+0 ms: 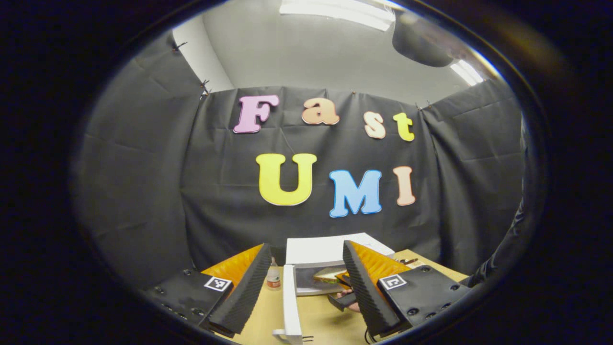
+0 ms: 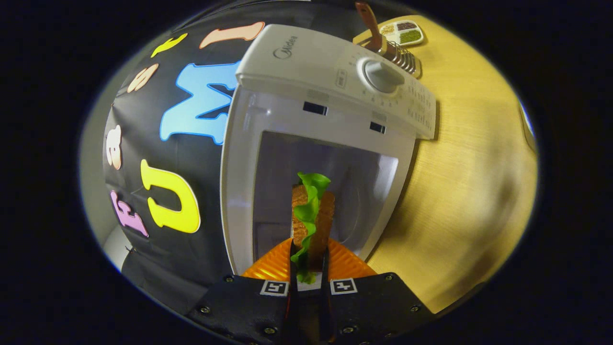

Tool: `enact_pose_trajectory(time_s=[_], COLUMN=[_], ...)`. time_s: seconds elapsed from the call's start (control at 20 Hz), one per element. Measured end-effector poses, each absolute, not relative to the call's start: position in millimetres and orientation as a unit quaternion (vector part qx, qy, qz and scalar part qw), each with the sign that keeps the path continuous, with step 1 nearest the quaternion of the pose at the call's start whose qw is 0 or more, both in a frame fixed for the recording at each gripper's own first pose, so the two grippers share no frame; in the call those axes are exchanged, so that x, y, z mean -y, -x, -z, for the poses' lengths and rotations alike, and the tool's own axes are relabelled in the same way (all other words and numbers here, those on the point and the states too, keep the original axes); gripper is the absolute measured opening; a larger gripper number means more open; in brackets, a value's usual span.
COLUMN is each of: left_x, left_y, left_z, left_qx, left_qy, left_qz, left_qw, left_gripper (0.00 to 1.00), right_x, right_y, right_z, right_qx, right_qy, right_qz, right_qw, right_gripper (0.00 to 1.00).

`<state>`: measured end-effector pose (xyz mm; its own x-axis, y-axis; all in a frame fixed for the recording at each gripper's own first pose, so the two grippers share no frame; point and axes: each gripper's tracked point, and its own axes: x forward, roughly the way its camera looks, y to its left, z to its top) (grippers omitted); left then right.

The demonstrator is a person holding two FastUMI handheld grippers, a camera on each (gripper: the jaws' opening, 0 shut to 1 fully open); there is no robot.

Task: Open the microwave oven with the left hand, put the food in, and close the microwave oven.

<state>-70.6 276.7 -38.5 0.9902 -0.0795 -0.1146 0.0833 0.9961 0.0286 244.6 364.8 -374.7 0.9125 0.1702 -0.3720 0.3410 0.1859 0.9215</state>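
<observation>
**Sandwich at the open microwave**

Left gripper view: the left gripper (image 1: 301, 292), fingers spread wide and holding nothing, hangs back from the white microwave (image 1: 330, 249), whose door (image 1: 289, 306) stands open toward it. A small bottle (image 1: 273, 278) stands left of the oven on the wooden table (image 1: 325, 321).

Right gripper view: the right gripper (image 2: 309, 261) pinches a sandwich (image 2: 311, 211) with green lettuce, held at the cavity mouth. A brush (image 2: 390, 45) and a tray (image 2: 402, 32) lie beyond the oven.

Black cloth wall (image 1: 143, 191), white ceiling lights (image 1: 340, 9), pale wooden table (image 2: 459, 167).
</observation>
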Motion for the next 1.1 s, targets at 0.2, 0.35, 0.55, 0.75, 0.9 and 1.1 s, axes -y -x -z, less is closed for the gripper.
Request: enact_pose_trajectory(time_s=[0.2, 0.35, 0.55, 0.75, 0.9, 1.1], left_x=[-303, -317, -325, -319, -315, -306], left_y=[75, 75, 71, 62, 55, 51], left_z=[50, 58, 64, 62, 60, 65], left_qx=[-0.077, -0.085, -0.091, -0.084, -0.075, -0.076], left_qy=[-0.021, -0.01, -0.009, -0.005, -0.005, -0.001], left_qz=[0.017, 0.004, 0.004, 0.016, 0.021, 0.03], left_qw=[0.997, 0.996, 0.996, 0.996, 0.997, 0.997], left_gripper=[0.94, 0.96, 0.96, 0.96, 0.96, 0.96], right_x=[-365, -364, -368, -369, -368, -361], right_y=[-279, -292, -301, -291, -282, -252], right_z=[395, 411, 421, 430, 421, 413], right_qx=[-0.182, -0.177, -0.183, -0.224, -0.24, -0.262], right_qy=[-0.647, -0.651, -0.641, -0.616, -0.583, -0.557], right_qz=[0.106, 0.138, 0.145, 0.149, 0.119, 0.093], right_qw=[0.733, 0.725, 0.731, 0.741, 0.767, 0.783], right_gripper=[0.17, 0.17, 0.17, 0.36, 0.5, 0.95])
